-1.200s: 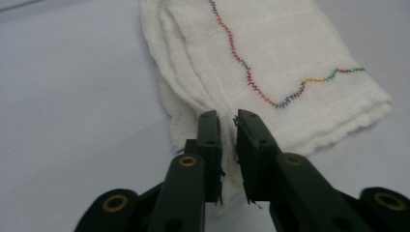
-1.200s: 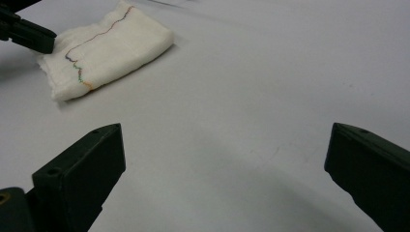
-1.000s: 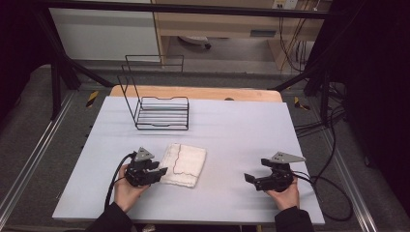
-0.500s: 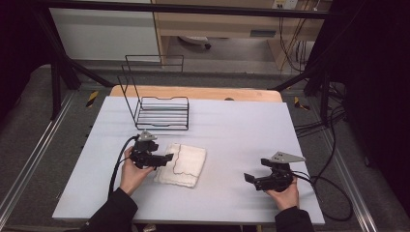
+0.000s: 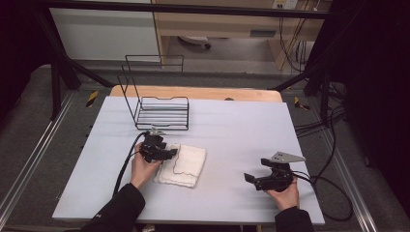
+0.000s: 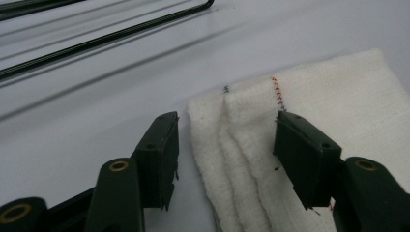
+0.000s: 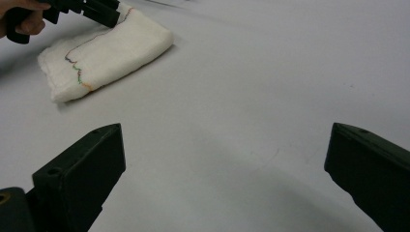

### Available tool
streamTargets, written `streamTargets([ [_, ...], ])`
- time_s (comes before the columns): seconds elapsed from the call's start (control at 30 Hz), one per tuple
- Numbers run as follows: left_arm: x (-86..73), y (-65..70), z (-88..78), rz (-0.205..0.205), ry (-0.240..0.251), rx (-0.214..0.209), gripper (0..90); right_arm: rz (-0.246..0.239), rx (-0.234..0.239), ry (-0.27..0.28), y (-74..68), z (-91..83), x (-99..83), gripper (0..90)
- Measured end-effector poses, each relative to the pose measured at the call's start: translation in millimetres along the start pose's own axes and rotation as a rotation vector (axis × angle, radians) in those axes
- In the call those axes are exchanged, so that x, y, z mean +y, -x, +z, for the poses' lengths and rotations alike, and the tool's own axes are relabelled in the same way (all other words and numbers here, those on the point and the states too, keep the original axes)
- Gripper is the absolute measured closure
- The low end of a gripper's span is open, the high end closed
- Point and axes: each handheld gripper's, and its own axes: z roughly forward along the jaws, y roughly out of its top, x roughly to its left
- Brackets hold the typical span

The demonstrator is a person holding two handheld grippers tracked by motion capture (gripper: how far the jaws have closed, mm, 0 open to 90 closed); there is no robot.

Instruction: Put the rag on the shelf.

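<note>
Two towel (image 6: 251, 159) folds between left gripper (image 6: 225, 145) jaws.

The folded towel (image 5: 183, 165) lies on the table (image 5: 232, 121), its near corner between the jaws of the left gripper (image 5: 167, 153), one jaw off the towel's edge over bare table and the other over the cloth. The wire rack (image 5: 162, 113) stands just beyond that gripper. The right gripper (image 5: 251, 180) sits well apart to the towel's right, with bare table between its jaws.

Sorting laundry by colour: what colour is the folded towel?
White, with multicoloured edge stitching; the towel shows best in the left gripper view.
</note>
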Motion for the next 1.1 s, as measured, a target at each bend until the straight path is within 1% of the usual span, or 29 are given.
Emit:
streamTargets([
  [0.07,0.8,0.4,0.8,-0.002,0.004,0.001,46.4,0.005,0.003,0.000,-0.4,0.4,0.1,1.4],
  [0.1,1.1,0.6,1.4,-0.004,0.004,0.001,46.4,0.005,0.003,0.000,-0.4,0.4,0.1,1.4],
  [0.37,2.2,-0.9,4.7,-0.046,0.002,-0.015,51.5,0.004,0.002,0.005,0.1,1.1,0.7,1.5],
  [0.4,2.2,-0.7,4.3,-0.054,-0.003,-0.030,53.9,0.005,0.003,0.004,-0.1,1.4,0.6,1.5],
  [0.43,2.1,-0.4,4.3,-0.068,-0.006,-0.044,59.1,0.003,0.004,0.003,-0.1,1.5,0.7,1.4],
  [0.47,2.0,-0.1,4.4,-0.073,-0.008,-0.052,66.6,0.000,0.004,0.001,-0.7,1.8,1.2,1.5],
  [0.5,2.0,0.0,4.5,-0.078,-0.009,-0.061,70.8,0.003,0.005,-0.001,-0.9,1.7,1.4,1.4],
  [0.53,1.8,0.0,4.7,-0.086,-0.010,-0.075,70.8,0.003,0.005,-0.001,-0.9,1.7,1.4,1.4],
  [0.67,1.0,1.5,4.8,-0.070,-0.004,-0.071,76.4,0.004,0.006,-0.003,-1.7,3.5,2.7,1.5],
  [0.7,0.8,1.8,4.9,-0.063,-0.003,-0.068,76.4,0.004,0.006,-0.003,-1.7,3.5,2.7,1.5],
  [0.87,-2.1,6.1,5.7,0.015,0.022,-0.045,77.4,-0.005,0.007,0.001,-6.0,8.5,7.4,1.6],
  [1.1,-3.8,5.9,6.0,0.048,0.033,-0.047,77.3,-0.008,0.002,-0.005,-20.8,29.1,26.4,2.1],
])
